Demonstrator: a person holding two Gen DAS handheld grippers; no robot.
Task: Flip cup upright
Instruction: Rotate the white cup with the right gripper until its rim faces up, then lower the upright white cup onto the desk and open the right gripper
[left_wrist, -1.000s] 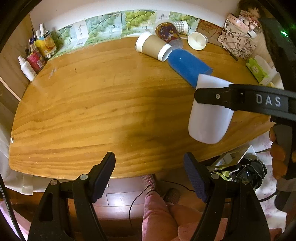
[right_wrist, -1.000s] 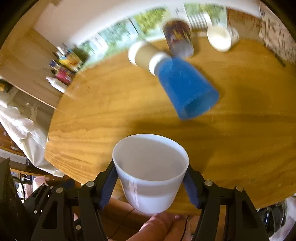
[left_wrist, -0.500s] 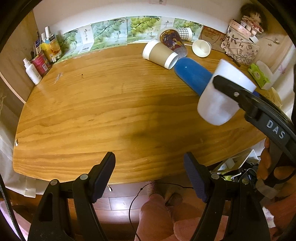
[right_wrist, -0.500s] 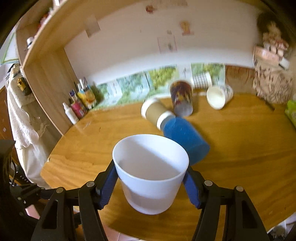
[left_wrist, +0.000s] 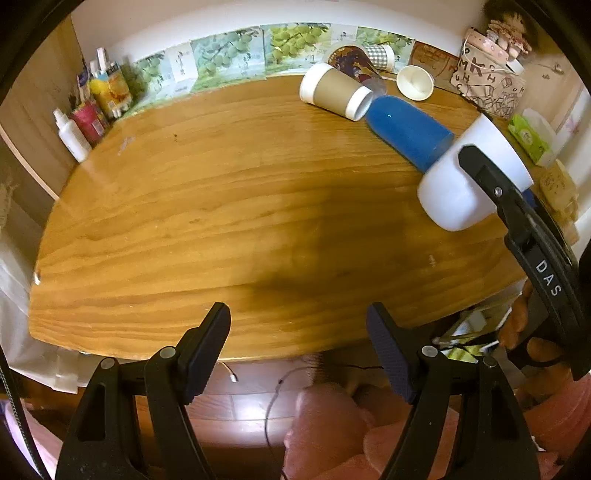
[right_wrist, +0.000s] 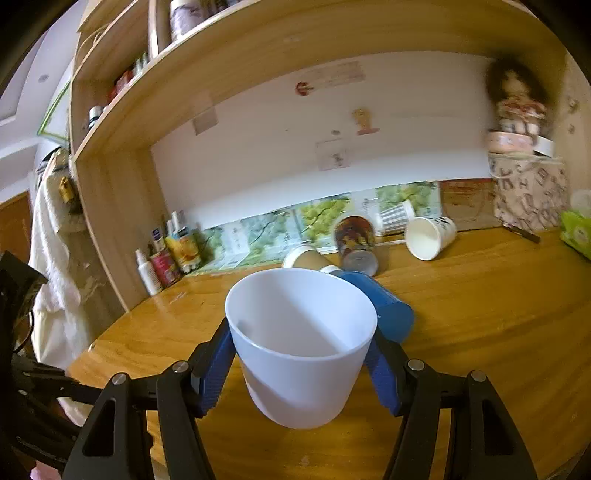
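Observation:
My right gripper (right_wrist: 301, 354) is shut on a white plastic cup (right_wrist: 301, 347) and holds it mouth up, nearly upright, above the wooden table (right_wrist: 480, 317). In the left wrist view the same white cup (left_wrist: 458, 188) hangs at the right over the table (left_wrist: 221, 206), tilted a little, with the right gripper's black finger (left_wrist: 487, 181) across it. My left gripper (left_wrist: 299, 347) is open and empty at the table's near edge.
A blue cup (left_wrist: 406, 133), a brown paper cup (left_wrist: 334, 96), a patterned cup (left_wrist: 351, 66), a checked cup (left_wrist: 380, 55) and a small white cup (left_wrist: 415, 83) lie on their sides at the back. Bottles (left_wrist: 92, 110) stand back left. A printed bag (left_wrist: 487, 85) and tissue pack (left_wrist: 532, 138) sit right.
The right gripper has turned the white cup from mouth down to mouth up and pitched level toward the wall. The left gripper has stayed open and hardly moved.

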